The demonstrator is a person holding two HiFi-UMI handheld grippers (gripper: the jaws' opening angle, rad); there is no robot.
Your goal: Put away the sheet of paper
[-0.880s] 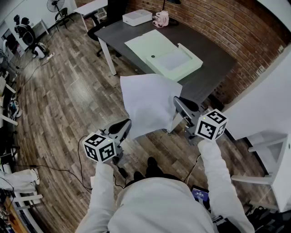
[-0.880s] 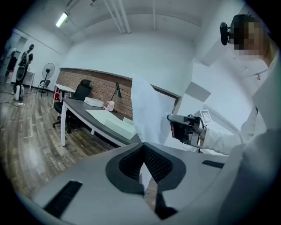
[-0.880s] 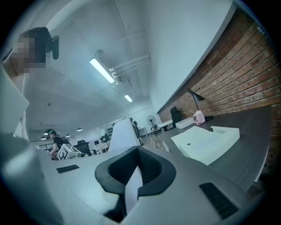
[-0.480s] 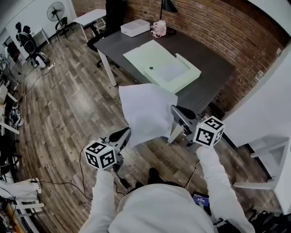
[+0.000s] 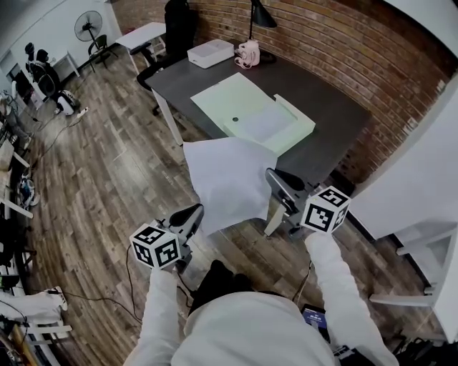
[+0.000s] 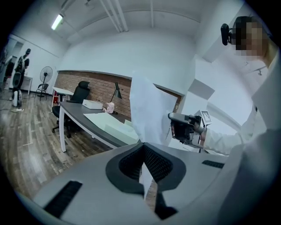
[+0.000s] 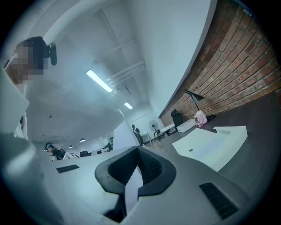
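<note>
The sheet of paper is up in the air in front of the person, at 12 o'clock, held between both tools and apart from the desk. It bows a little. In the head view its top edge crosses the near edge of the desk, while the rest hangs over the wooden floor.

The left hand-held gripper is pressed together on the sheet's lower corner, at 7 o'clock of the sheet. In the left gripper view the paper rises straight out from between the closed jaws. The right hand-held gripper is pinching the sheet's side edge, at about 4 o'clock of the sheet. The right gripper view shows a strip of paper clamped between its closed jaws.

On the desk, at 12 o'clock beyond the sheet and not touching it, lies an open pale green box. Its lid is folded out flat toward 10 o'clock and its shallow tray sits toward 3 o'clock.

At the far end of the desk, near 11 o'clock, stands a white case, with a small pink thing just beside it. A dark lamp stands behind those. A brick wall runs along the far side of the desk. A black chair stands at the desk's far end.
</note>
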